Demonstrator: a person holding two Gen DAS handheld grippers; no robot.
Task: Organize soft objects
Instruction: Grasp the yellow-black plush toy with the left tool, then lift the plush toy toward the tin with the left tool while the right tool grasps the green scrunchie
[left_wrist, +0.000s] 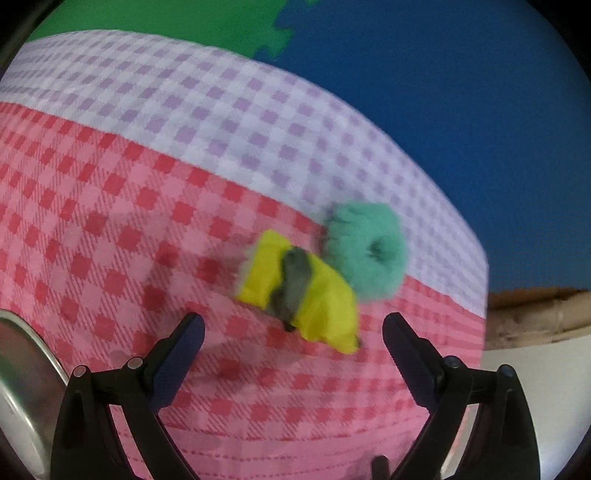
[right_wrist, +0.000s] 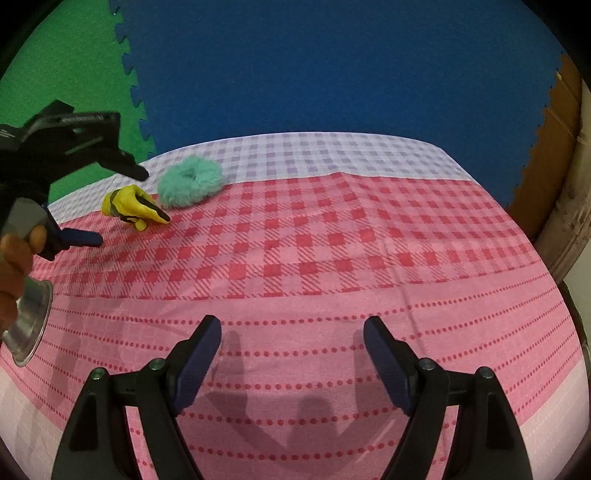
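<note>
A yellow soft toy (left_wrist: 317, 295) with a dark grey band lies on the checked cloth (left_wrist: 129, 221), touching a fluffy teal scrunchie (left_wrist: 365, 251) behind it. My left gripper (left_wrist: 293, 328) is open and hovers just short of the toy, with nothing between its fingers. In the right wrist view the toy (right_wrist: 129, 201) and the scrunchie (right_wrist: 190, 181) lie at the far left, and the left gripper (right_wrist: 120, 206) hangs open over the toy. My right gripper (right_wrist: 292, 325) is open and empty above the near, dotted part of the cloth (right_wrist: 332, 258).
A shiny metal bowl (left_wrist: 22, 380) sits at the table's left edge, seen also as the bowl (right_wrist: 29, 325) below a hand (right_wrist: 14, 258). Blue (right_wrist: 332, 74) and green (right_wrist: 74, 55) foam mats cover the floor beyond the table. A cardboard box (right_wrist: 561, 129) stands at the right.
</note>
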